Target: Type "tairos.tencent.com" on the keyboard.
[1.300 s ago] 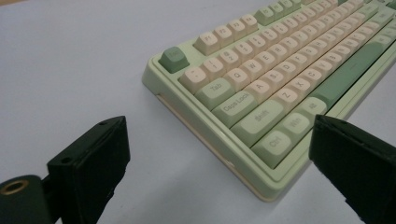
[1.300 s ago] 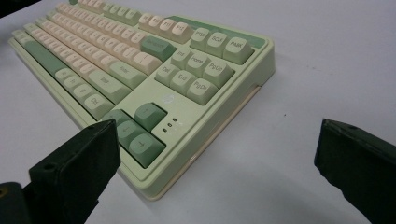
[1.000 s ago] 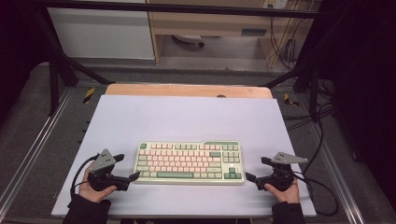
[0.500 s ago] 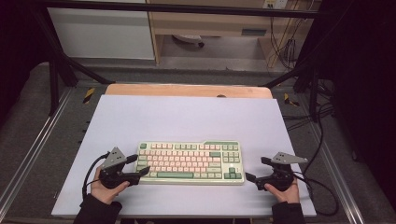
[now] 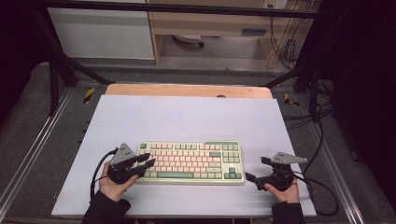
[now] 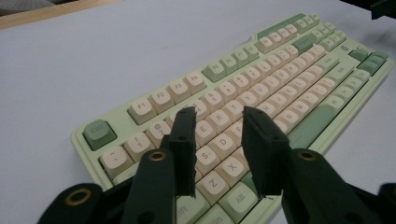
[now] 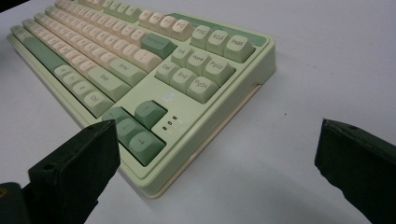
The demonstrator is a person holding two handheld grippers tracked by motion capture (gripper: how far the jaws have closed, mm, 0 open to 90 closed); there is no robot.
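Nearest the camera, at the table's front edge: two hand-held black two-jaw grippers flanking a pale green plastic keyboard with cream and sage keycaps (image 5: 190,163). At its left end, the left gripper (image 5: 145,160), raised over the letter keys and angled down toward them, jaws just narrowed to a small gap with nothing between them, tips poised above the upper letter rows in the left gripper view as if readied to press a single key rather than to grasp. At the right end, the right gripper (image 5: 255,169), parked low on the surface just beside the keyboard's arrow-key corner, jaws spread wide and empty, apparently waiting clear of the work. Keyboard lying flat and square to the front edge, between both hands, within easy reach. Beneath everything, a wide white tabletop sheet (image 5: 187,116), bare beyond the keyboard. Farther back, a strip of light wooden board (image 5: 187,90) along the far edge. No containers anywhere on the surface.
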